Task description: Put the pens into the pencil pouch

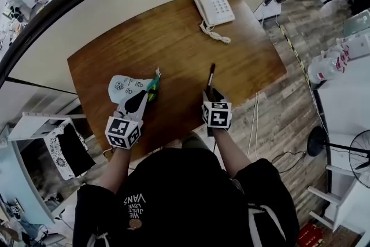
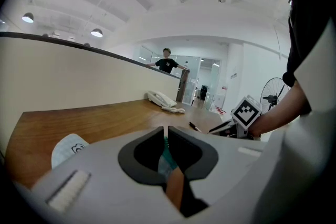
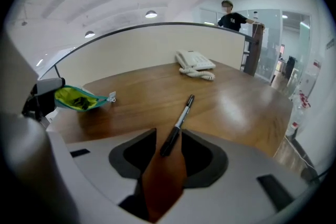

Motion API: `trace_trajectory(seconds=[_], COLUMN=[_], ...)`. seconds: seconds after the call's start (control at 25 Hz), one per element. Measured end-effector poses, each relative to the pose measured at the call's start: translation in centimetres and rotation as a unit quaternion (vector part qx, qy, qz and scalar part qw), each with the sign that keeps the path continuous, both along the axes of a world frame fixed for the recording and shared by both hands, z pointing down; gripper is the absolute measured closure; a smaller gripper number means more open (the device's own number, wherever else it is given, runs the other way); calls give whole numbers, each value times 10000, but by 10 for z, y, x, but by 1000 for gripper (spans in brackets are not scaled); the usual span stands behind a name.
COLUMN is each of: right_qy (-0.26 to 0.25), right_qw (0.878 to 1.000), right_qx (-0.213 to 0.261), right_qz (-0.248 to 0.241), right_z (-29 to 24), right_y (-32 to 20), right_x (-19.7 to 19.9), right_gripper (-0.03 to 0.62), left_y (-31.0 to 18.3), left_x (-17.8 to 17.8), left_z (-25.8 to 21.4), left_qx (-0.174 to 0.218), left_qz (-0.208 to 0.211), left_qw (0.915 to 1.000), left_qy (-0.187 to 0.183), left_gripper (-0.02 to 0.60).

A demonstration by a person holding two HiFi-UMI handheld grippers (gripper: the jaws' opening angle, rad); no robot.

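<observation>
Head view: a wooden table (image 1: 173, 37) is filling the middle of the frame, and the wearer's two arms are reaching onto it from the bottom edge.
Pouch (image 1: 124, 87): white with small prints and a teal rim, sitting over the table's left part. In the right gripper view its mouth is gaping toward the right, showing a yellow-green lining with something dark inside. The zipper pull (image 3: 111, 97) is sticking out at its right end. I cannot tell whether its underside is resting on the wood.
Left gripper (image 1: 151, 91): reaching in from the near left with its marker cube toward the wearer. In the left gripper view the jaws are sitting almost together, pinching the pouch's teal rim between them.
Pen (image 1: 211, 74): dark with a pale band, lying flat on bare wood. It is lying right of the pouch and apart from it, outside it, pointing away from the wearer.
Right gripper (image 1: 211, 95): tilting down over the pen's near end. In the right gripper view the jaws are standing apart. The pen's end is lying in the gap, and the pads are not closing on it.
Phone (image 1: 213, 6): white, sitting at the table's far edge, well apart from the pen. Its coiled cord (image 1: 215, 36) is trailing just beside it.
Background: a person (image 3: 233, 18) in a dark top is standing beyond the partition.
</observation>
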State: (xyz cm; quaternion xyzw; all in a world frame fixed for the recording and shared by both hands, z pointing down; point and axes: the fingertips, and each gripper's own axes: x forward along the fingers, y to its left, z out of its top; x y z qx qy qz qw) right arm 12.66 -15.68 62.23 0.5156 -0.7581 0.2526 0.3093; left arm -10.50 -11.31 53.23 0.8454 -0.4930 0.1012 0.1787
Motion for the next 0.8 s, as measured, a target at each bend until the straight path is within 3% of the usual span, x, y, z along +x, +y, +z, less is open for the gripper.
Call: trace_trajectory(seconds=[0.24, 0.36, 0.6, 0.8], right_qy=[-102, 83, 378, 333], right_qw=[9993, 9992, 9985, 9986], right_qx=[-345, -353, -386, -354], right_qz=[64, 147, 34, -190], right_z=[18, 20, 21, 16], right_y=[1, 0, -4, -2], right_x=[-3, 2, 7, 2], right_gripper=[445, 445, 521, 526], left_y=[1, 1, 1, 2], left_x=[2, 3, 2, 2], left_z=[3, 2, 2, 1], left_qx=[-23, -21, -31, -31], left_qz=[-40, -53, -105, -114], left_qw=[10000, 10000, 9999, 9999], left_qy=[-7, -14, 2, 6], left_gripper=[545, 545, 546, 546])
